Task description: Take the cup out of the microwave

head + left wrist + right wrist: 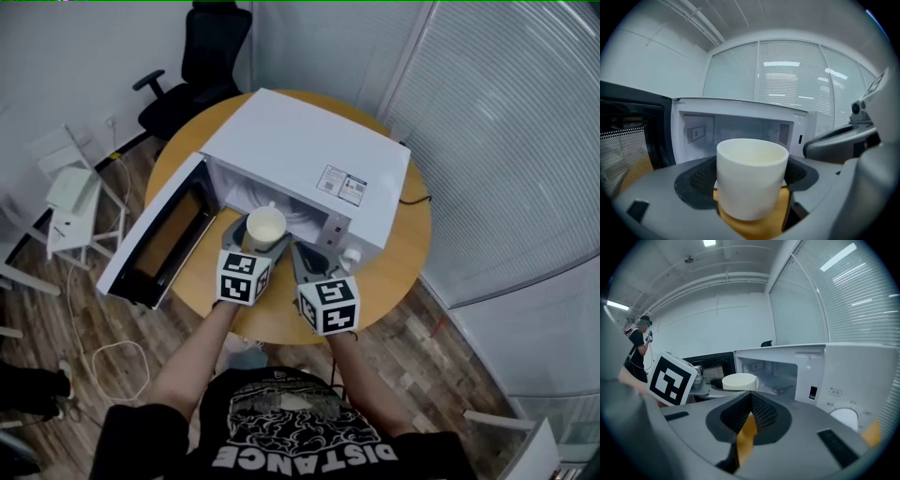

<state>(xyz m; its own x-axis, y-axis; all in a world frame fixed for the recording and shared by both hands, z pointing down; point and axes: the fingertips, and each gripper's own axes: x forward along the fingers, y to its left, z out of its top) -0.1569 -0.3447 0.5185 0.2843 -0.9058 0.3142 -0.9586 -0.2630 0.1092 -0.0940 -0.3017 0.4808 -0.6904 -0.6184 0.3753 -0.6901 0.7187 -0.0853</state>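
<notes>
A cream cup [265,225] stands upright between the jaws of my left gripper [260,238], just outside the opening of the white microwave [300,150]. In the left gripper view the cup [751,176] fills the gap between the jaws, which are shut on it, with the empty cavity [740,133] behind it. The microwave door [159,239] hangs wide open to the left. My right gripper [312,255] sits beside the cup, in front of the control panel [342,239]. Its jaws are shut on nothing [749,423]. That view also shows the cup [739,381] to the left.
The microwave rests on a round wooden table [403,253], and both grippers are near its front edge. A black office chair [202,66] and a white stool [75,192] stand at the left. Glass walls with blinds [506,141] close the right. A person [640,345] stands far off.
</notes>
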